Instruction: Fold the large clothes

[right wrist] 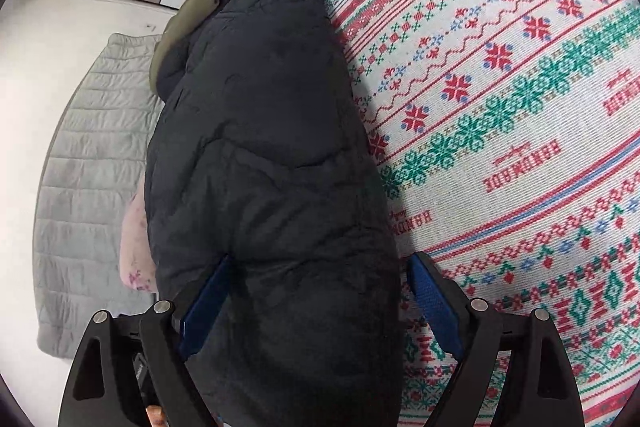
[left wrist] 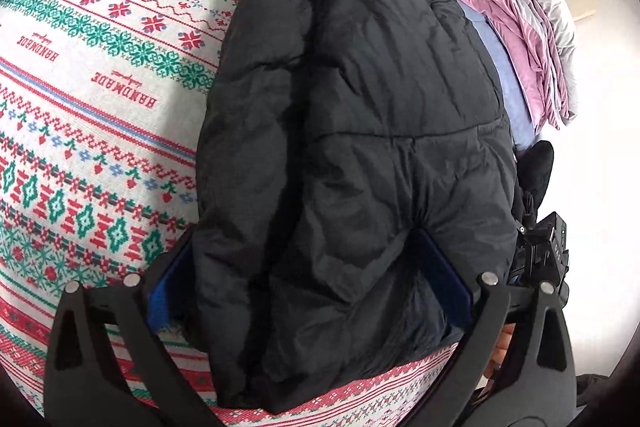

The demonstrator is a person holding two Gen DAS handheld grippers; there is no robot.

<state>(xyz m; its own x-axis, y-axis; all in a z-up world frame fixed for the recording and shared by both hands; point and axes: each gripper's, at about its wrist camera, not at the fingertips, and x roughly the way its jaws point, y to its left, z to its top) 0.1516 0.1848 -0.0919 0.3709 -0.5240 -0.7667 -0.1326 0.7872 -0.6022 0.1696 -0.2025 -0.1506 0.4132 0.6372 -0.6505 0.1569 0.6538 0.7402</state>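
Note:
A black puffer jacket lies folded into a long thick bundle on a bed with a red, green and white patterned cover. My left gripper straddles one end of the bundle, its blue-padded jaws wide apart with the thick fabric between them. My right gripper straddles the other end of the jacket the same way, jaws wide on either side of the bundle. The other gripper's black body shows at the bundle's right edge in the left wrist view.
The bed cover extends wide beside the jacket. A pile of pink and grey clothes lies past the jacket. An olive garment sits at the bundle's far end. A grey quilted item lies on the white floor by the bed edge.

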